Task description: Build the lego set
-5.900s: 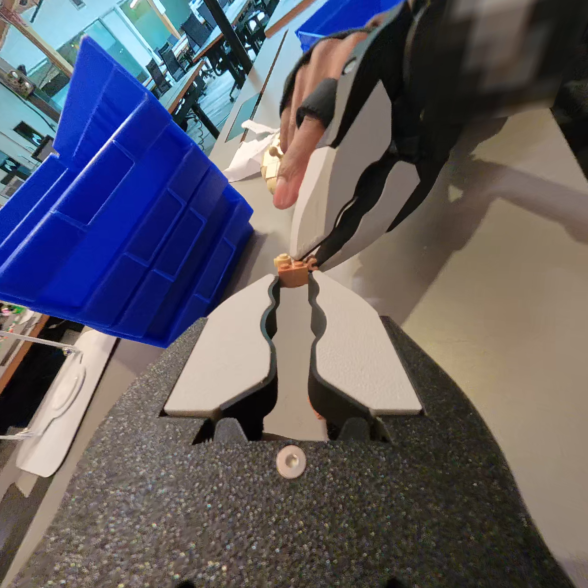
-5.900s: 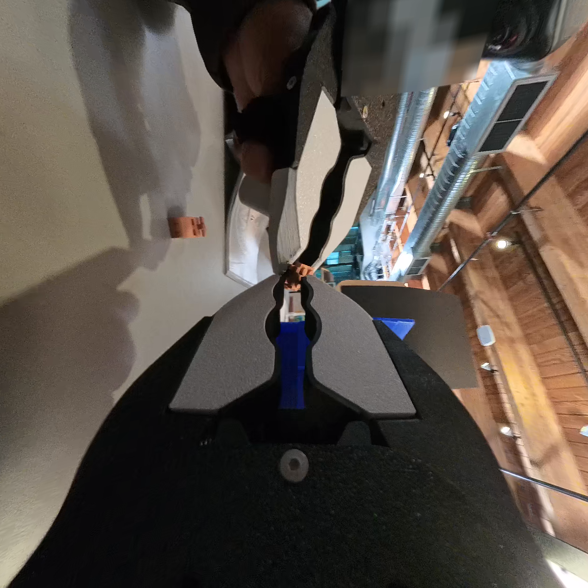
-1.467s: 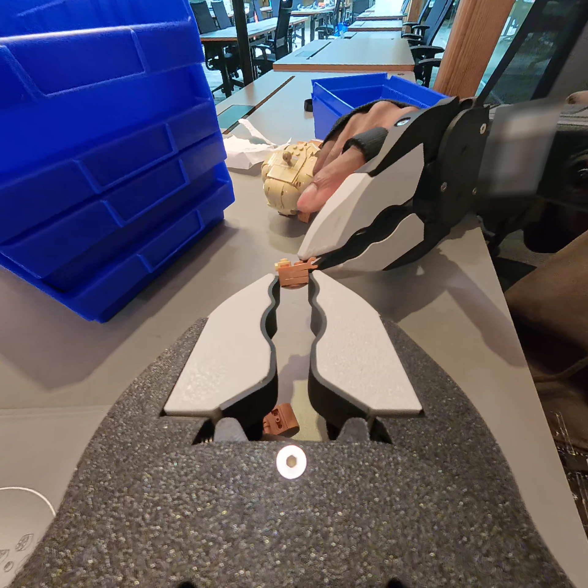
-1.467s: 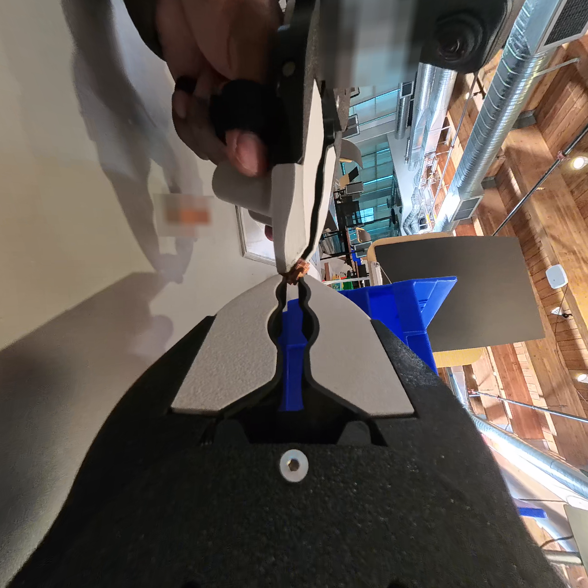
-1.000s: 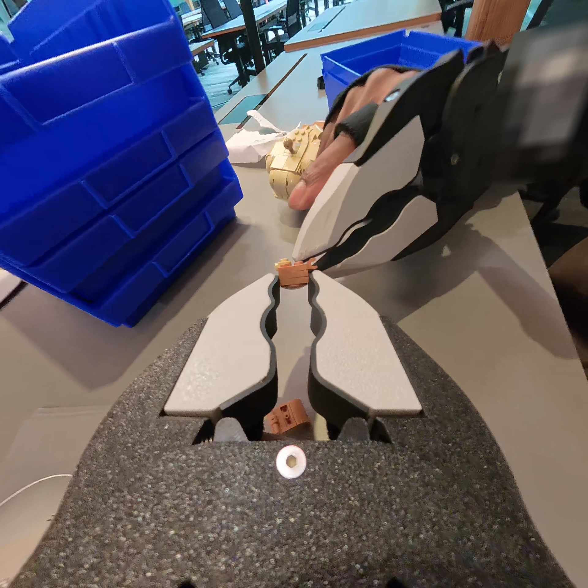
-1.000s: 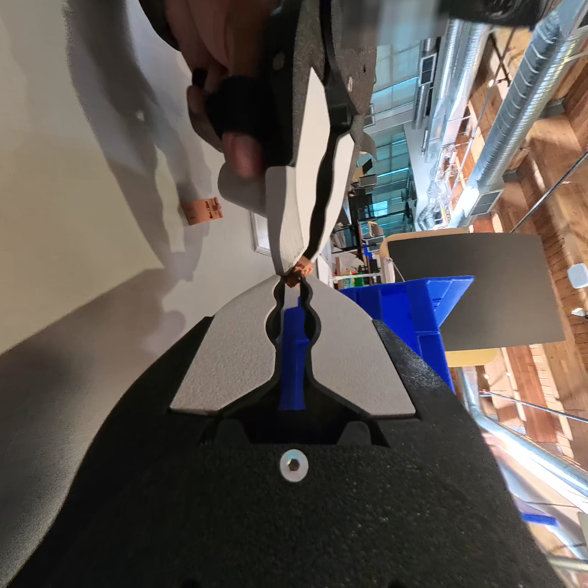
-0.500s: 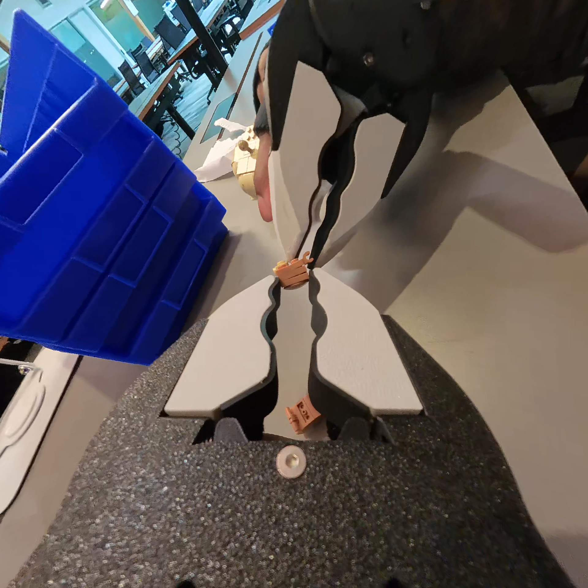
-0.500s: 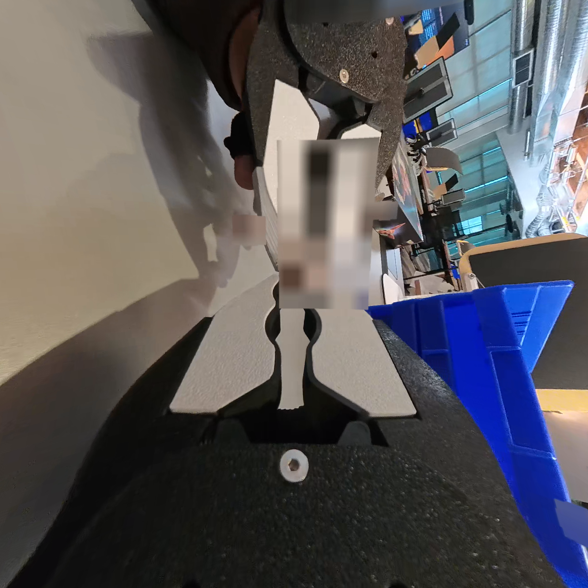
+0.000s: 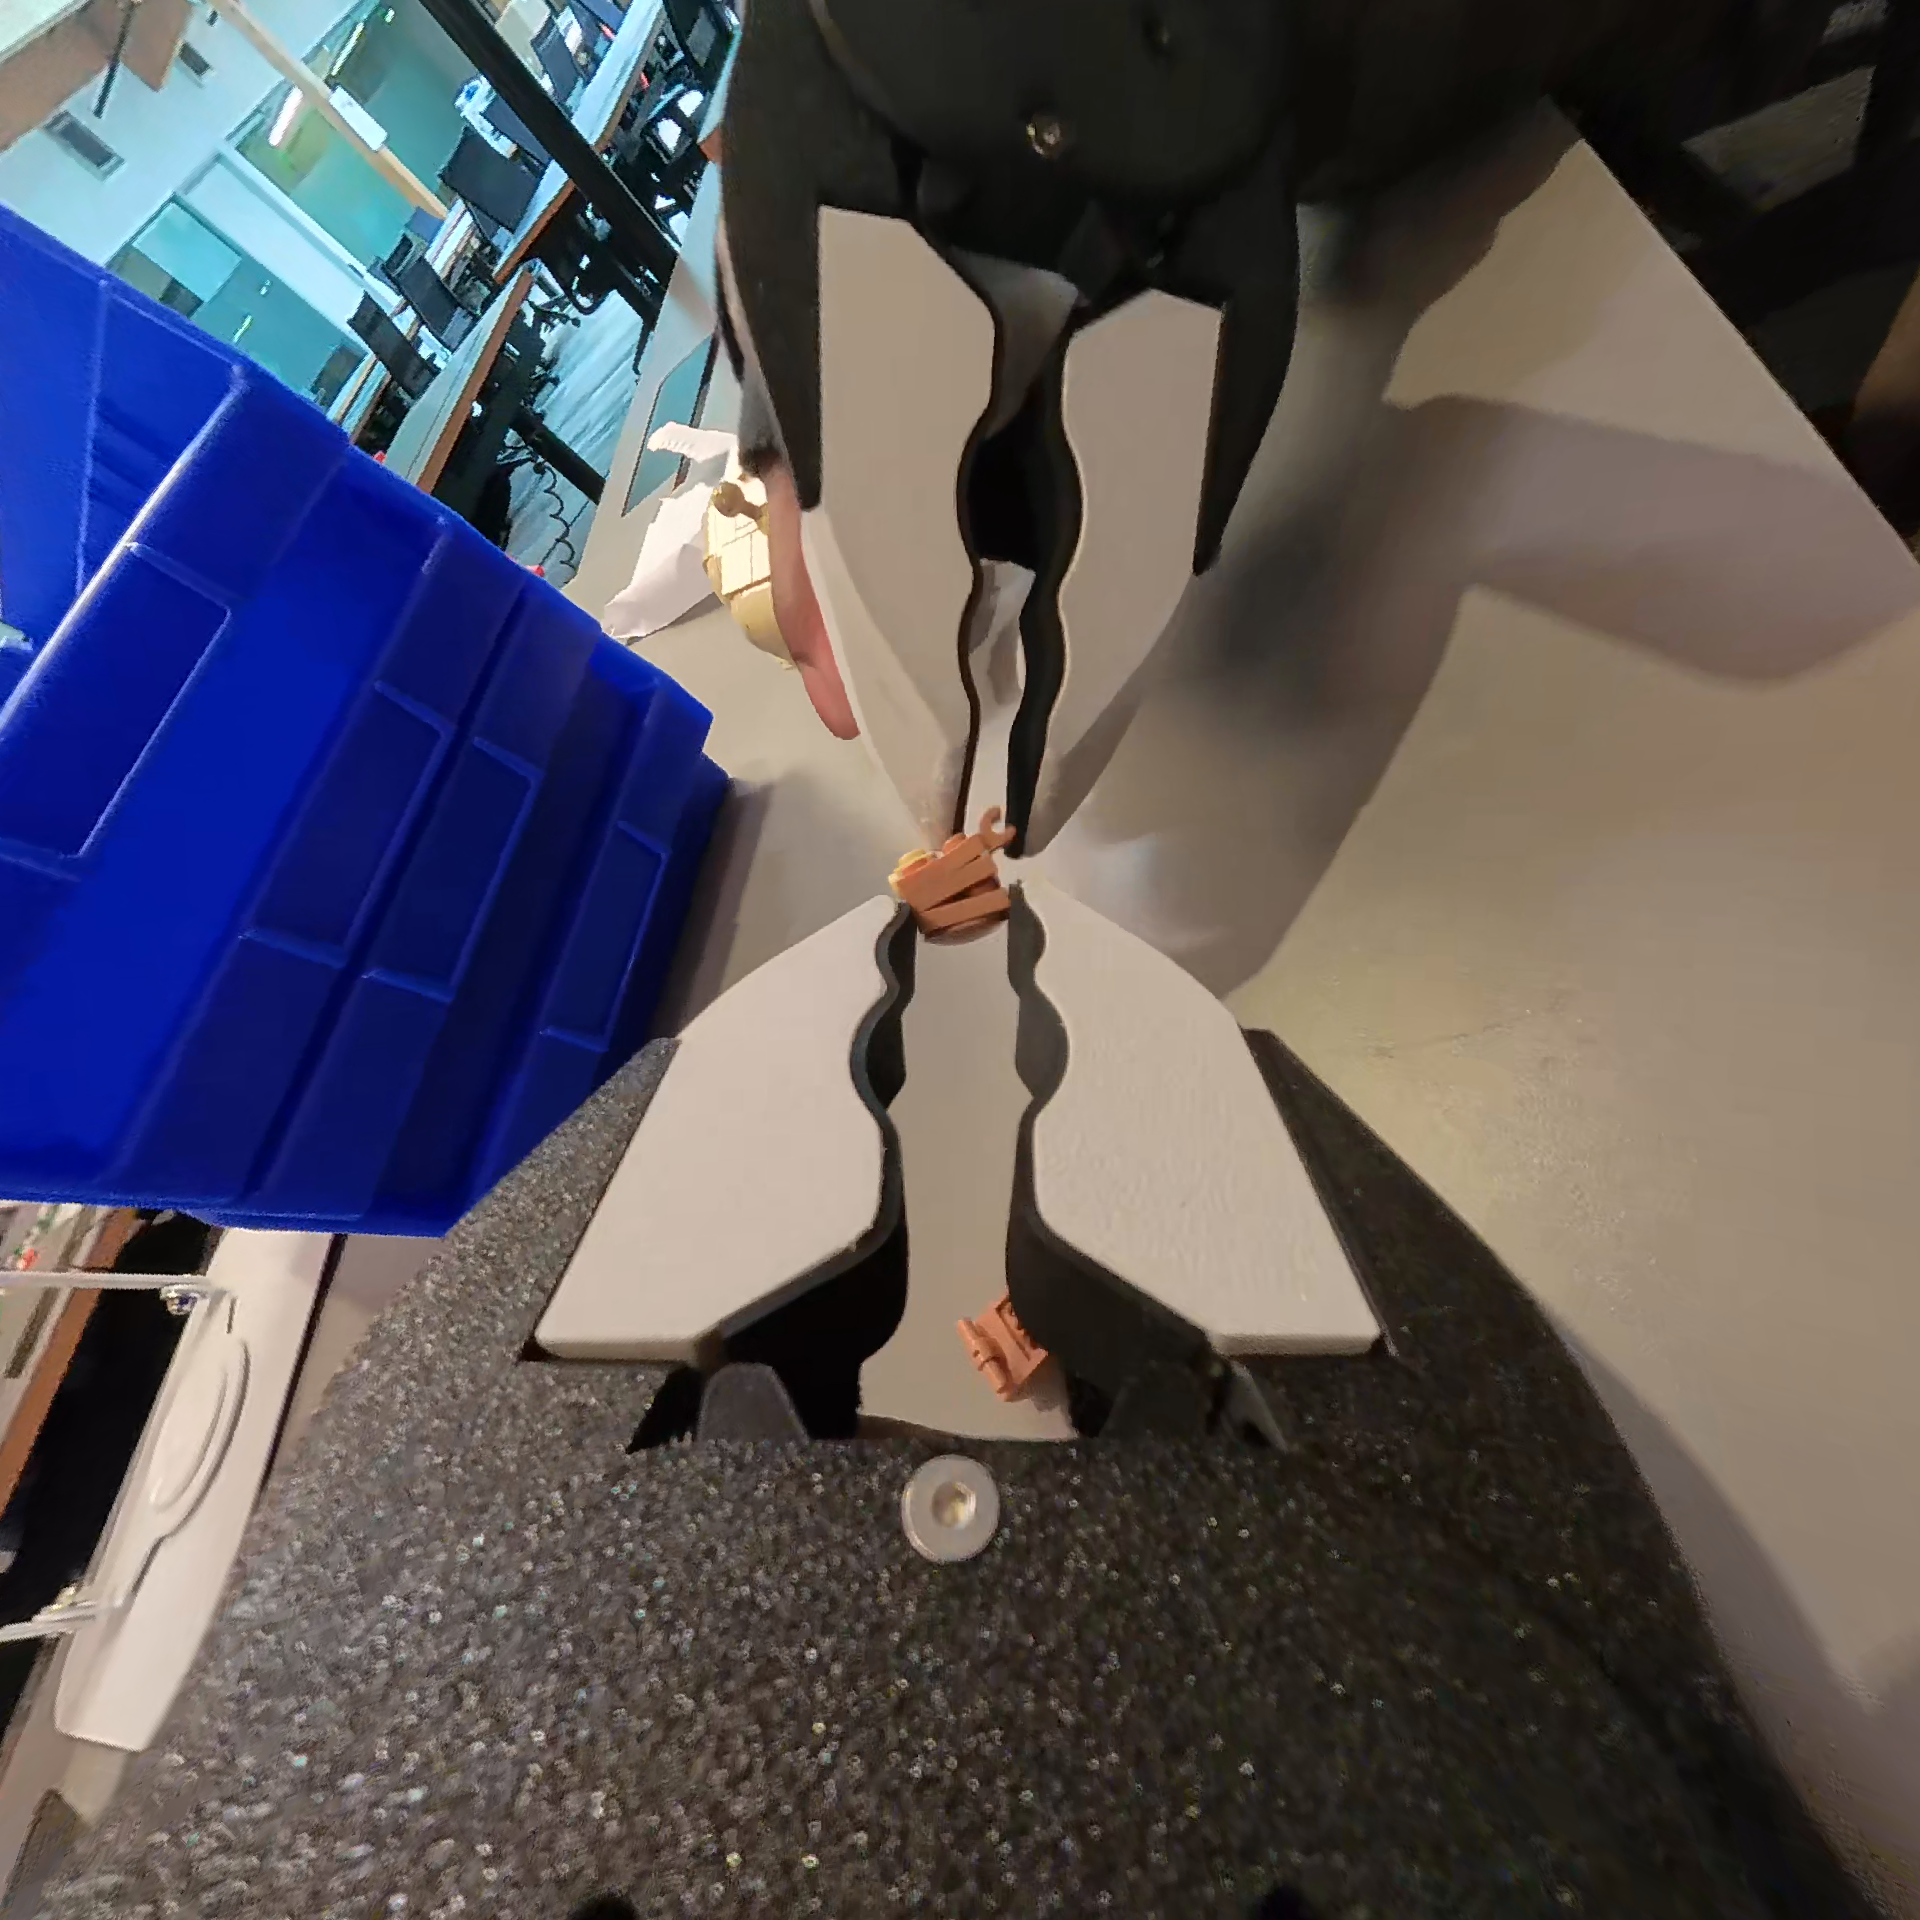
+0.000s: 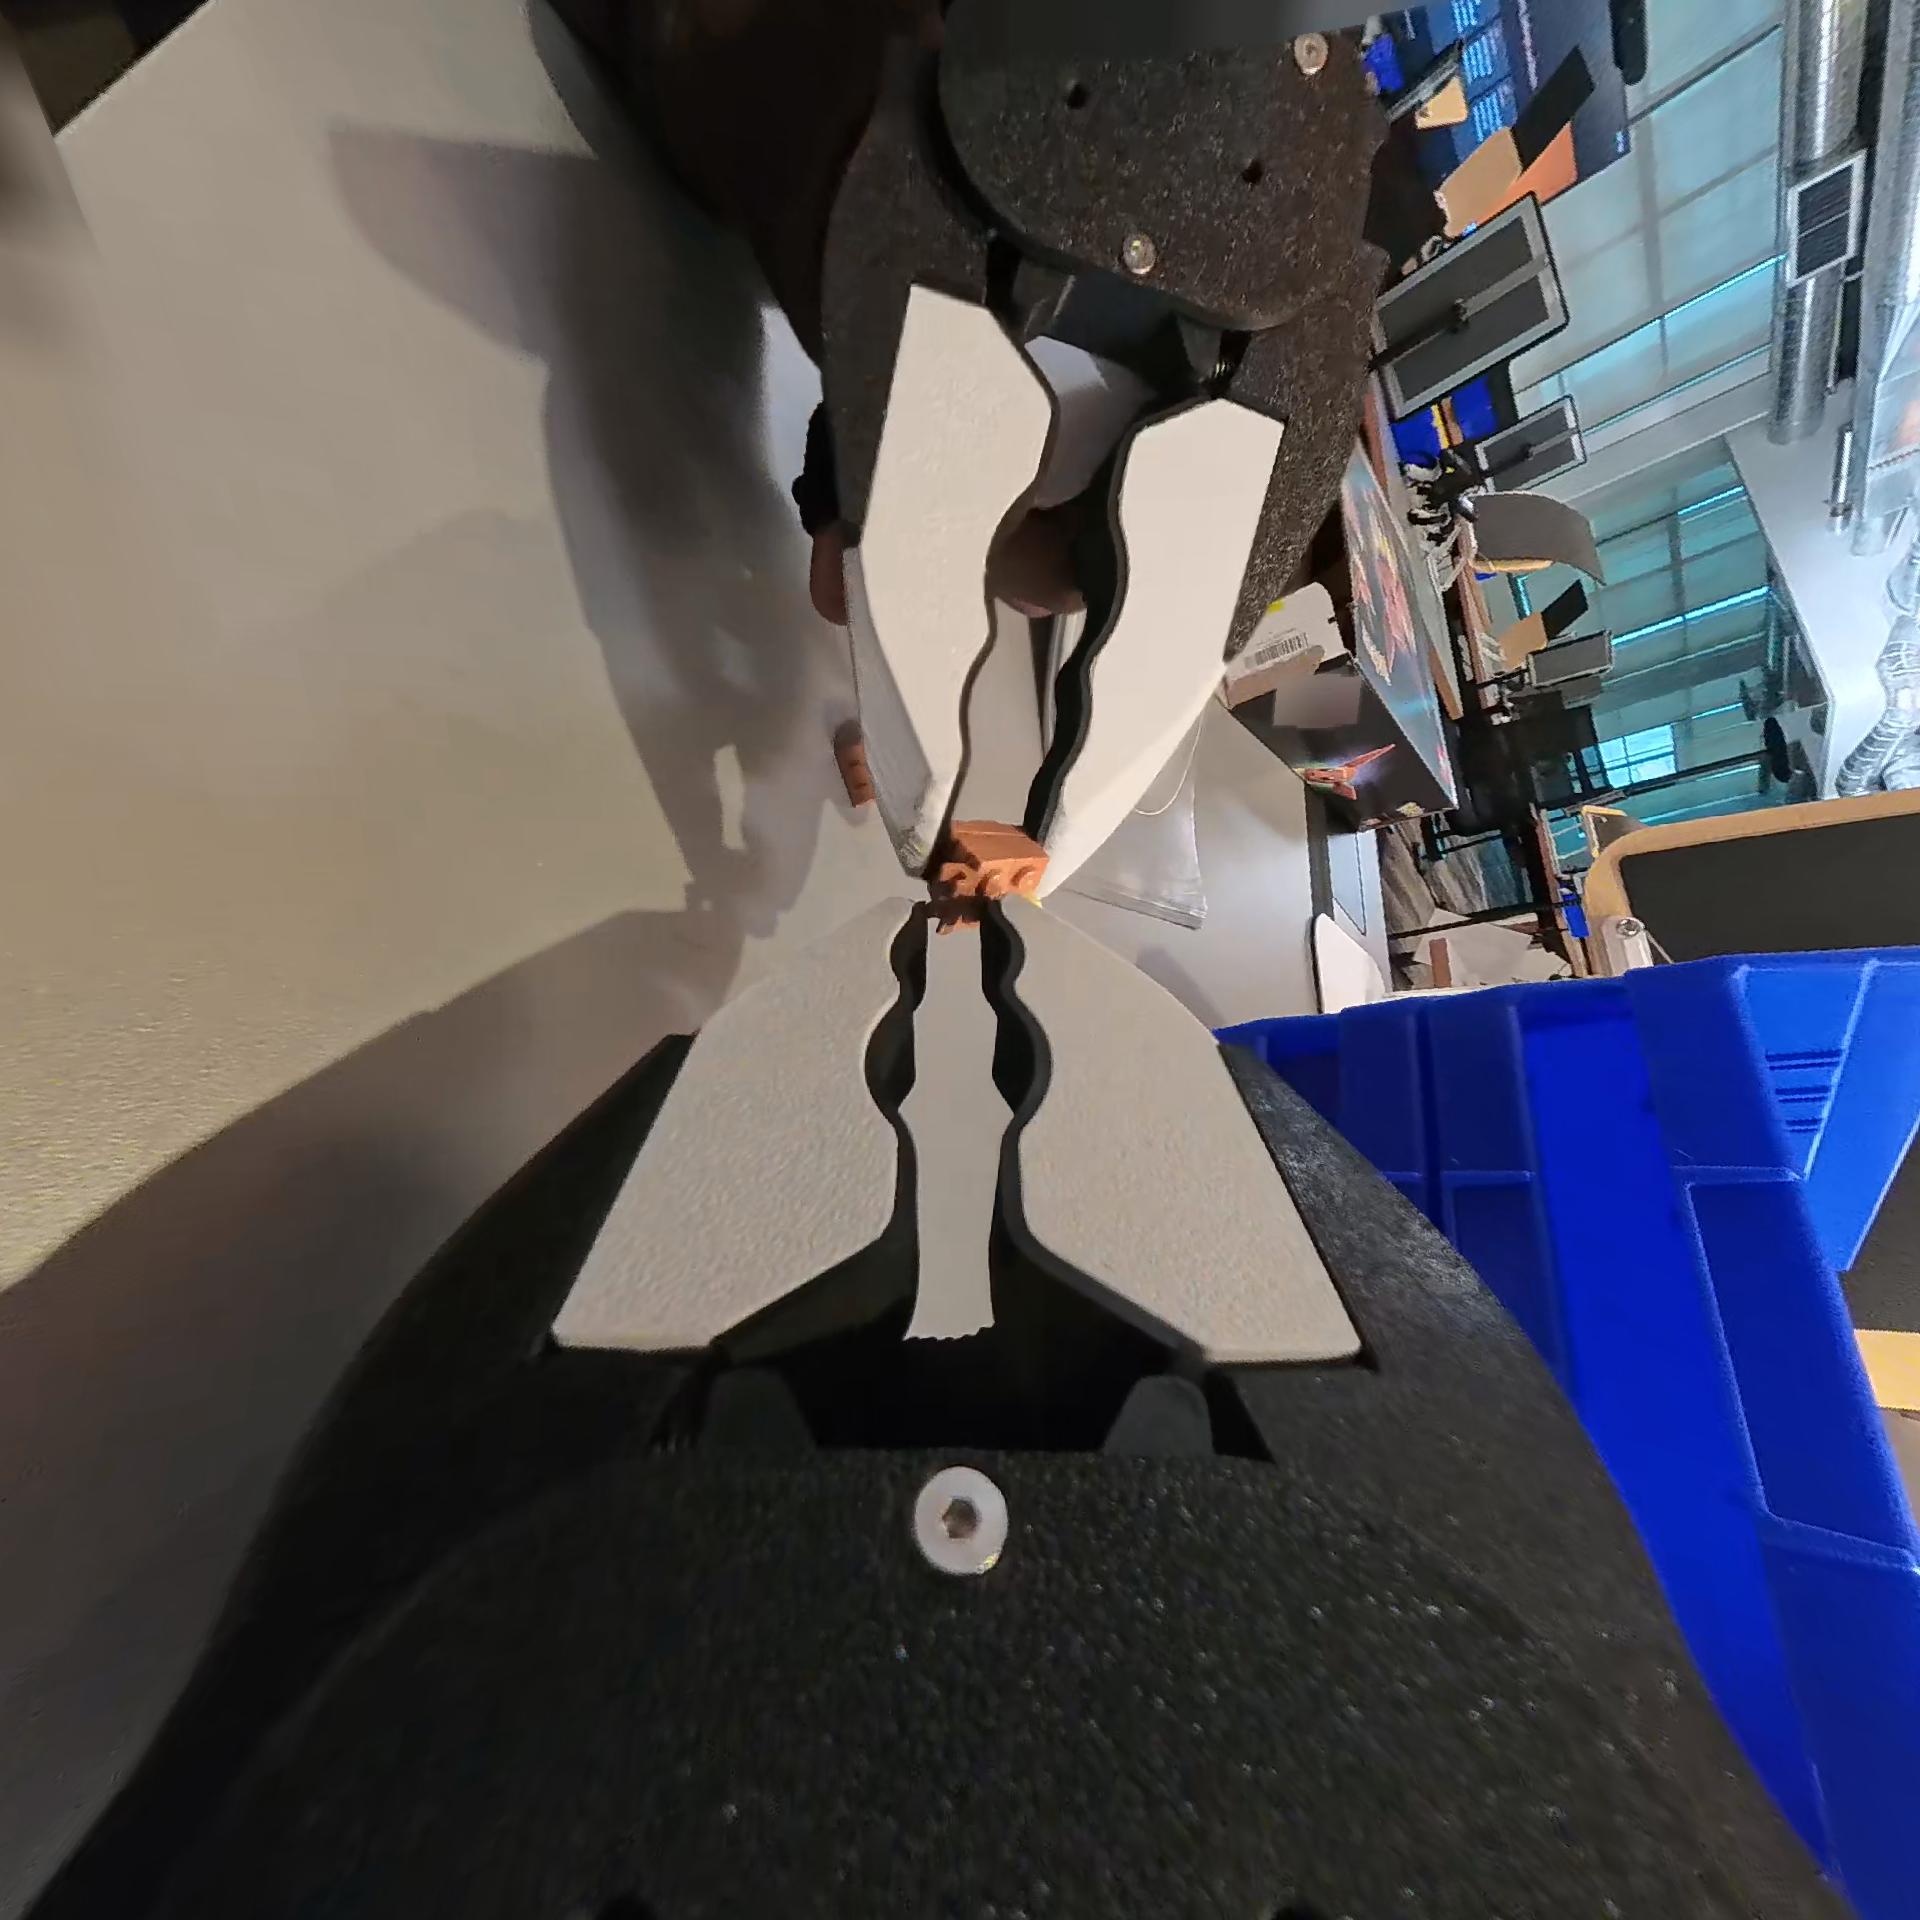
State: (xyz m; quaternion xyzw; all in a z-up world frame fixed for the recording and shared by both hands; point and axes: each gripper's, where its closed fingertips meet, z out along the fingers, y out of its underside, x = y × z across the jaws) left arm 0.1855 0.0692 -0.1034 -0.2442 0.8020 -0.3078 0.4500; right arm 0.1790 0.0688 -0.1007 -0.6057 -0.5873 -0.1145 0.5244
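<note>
Left gripper [image 9: 957, 914] pinching brown lego piece [image 9: 948, 885], blue bin [image 9: 312, 852] beside

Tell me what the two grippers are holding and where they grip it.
Left gripper pinches the small brown lego assembly; right gripper its clip end.

No writing in either view is clear enough to read.

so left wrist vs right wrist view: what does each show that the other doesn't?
Left wrist only: the tan round lego model and crumpled white paper far back on the table.

Right wrist only: a dark box and desks with monitors behind.

Both: the left tongs and right tongs tip to tip, each shut on a small brown lego piece; a loose brown brick on the table; the blue bin.
</note>
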